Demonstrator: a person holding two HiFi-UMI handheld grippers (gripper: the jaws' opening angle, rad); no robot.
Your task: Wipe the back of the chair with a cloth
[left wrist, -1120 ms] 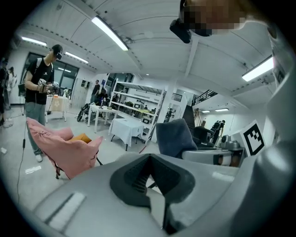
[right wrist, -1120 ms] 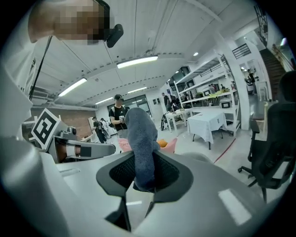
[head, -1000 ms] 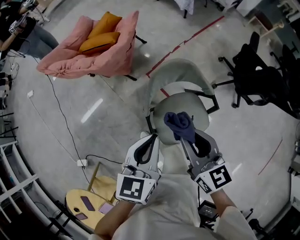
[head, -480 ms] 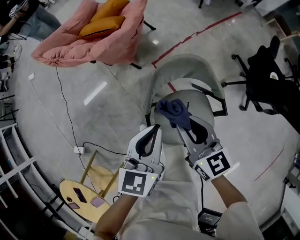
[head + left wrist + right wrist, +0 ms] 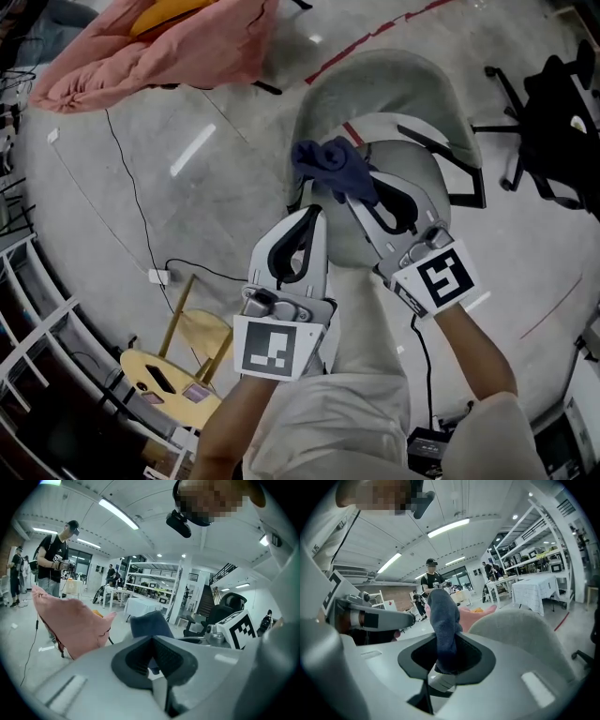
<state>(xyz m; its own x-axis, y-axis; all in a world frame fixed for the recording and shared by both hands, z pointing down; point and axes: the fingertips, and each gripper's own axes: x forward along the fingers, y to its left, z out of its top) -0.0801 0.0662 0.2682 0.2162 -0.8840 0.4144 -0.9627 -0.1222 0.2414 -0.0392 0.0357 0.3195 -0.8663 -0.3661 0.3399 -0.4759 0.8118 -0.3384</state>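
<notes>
- Right gripper [image 5: 446, 644]: jaws clamped on the dark blue cloth [image 5: 443, 616], which stands up in a bunch past the tips.
- Grey chair [image 5: 520, 630]: its back lies just right of those jaws. Cannot tell whether the cloth touches it.
- Left gripper [image 5: 151, 641]: jaws together, nothing gripped. The cloth shows just beyond its tips.

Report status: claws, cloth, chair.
Right claw shut on blue cloth. Left claw shut, empty, beside it. Cloth over grey chair; contact with its back unconfirmed. Nothing seen blocking.
</notes>
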